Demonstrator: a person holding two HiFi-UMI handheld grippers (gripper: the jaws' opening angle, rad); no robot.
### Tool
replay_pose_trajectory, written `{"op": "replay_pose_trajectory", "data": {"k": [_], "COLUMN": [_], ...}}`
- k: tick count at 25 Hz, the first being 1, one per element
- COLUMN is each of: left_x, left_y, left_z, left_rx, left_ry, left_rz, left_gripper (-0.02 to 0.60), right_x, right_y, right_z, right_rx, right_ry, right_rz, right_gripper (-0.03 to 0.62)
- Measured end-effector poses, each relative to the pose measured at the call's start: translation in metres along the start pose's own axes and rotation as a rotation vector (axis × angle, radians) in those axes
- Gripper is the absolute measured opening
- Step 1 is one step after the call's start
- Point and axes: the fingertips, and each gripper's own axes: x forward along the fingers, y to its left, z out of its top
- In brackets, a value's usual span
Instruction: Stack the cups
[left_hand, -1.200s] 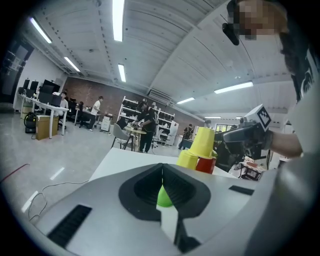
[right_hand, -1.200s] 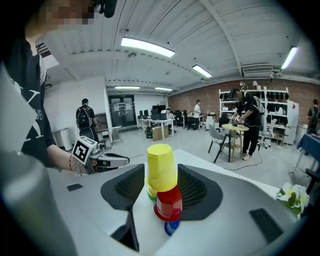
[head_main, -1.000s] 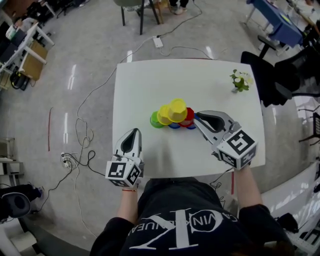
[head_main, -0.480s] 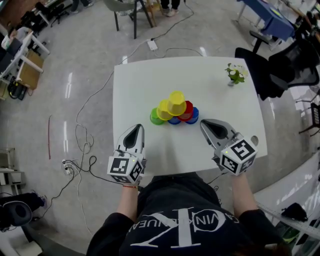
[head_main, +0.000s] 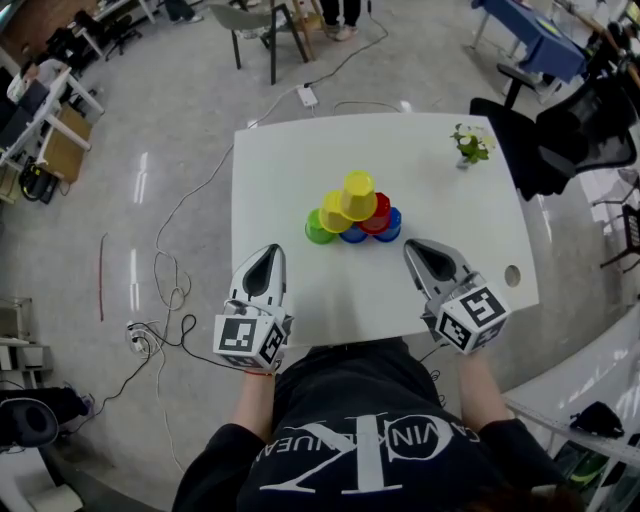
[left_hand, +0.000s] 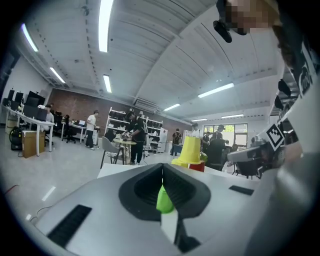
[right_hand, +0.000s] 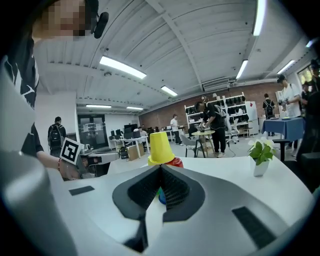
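Note:
A pyramid of upside-down cups stands mid-table: a green cup (head_main: 318, 229) at the left, blue cups (head_main: 388, 226) in the bottom row, a yellow cup (head_main: 335, 215) and a red cup (head_main: 377, 211) above them, and a second yellow cup (head_main: 357, 193) on top. My left gripper (head_main: 268, 251) sits shut and empty near the front edge, to the front left of the pile. My right gripper (head_main: 413, 246) is shut and empty just in front of the blue cups, apart from them. The top yellow cup (right_hand: 161, 147) and the red cup (right_hand: 175, 161) rise beyond the right jaws; the left gripper view shows the top cup (left_hand: 191, 149) and the green cup (left_hand: 164, 199).
A small plant in a white pot (head_main: 470, 146) stands at the table's (head_main: 300, 160) far right corner. A round hole (head_main: 513, 275) is near the right edge. Chairs, cables and people lie beyond the table.
My right gripper has drawn back from the cups toward the front edge and its jaws have shut. The left gripper has stayed about where it was.

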Motion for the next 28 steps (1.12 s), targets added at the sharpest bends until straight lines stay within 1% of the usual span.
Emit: {"op": "replay_pose_trajectory", "data": {"k": [6,14,18,24,28], "left_x": [-0.011,-0.019,-0.019,-0.019,-0.023], "left_y": [0.001,0.007,0.008,0.004,0.006], "left_z": [-0.005,-0.007,-0.008,-0.007,-0.008], "left_rx": [-0.002,0.005,0.001,0.028,0.024], "left_ry": [0.005,0.005,0.006,0.008,0.006], "left_rz": [0.003,0.015,0.02,0.004,0.015], "left_gripper": [0.005,0.005,0.005,0.005,0.005], "right_x": [-0.002,0.0,0.001,0.002,0.004], "right_y": [0.003,0.003,0.004,0.003,0.004], "right_z": [-0.003,-0.006,-0.005,-0.004,-0.004], "right_rx": [-0.004,-0.05,-0.052,-0.038,-0.035], "right_ry": [-0.024,-0.026,-0.026,-0.034,-0.038], "right_rz": [-0.003,-0.012,-0.015,-0.02,-0.015], "right_gripper": [0.009,0.009,0.009,0.009,0.009]}}
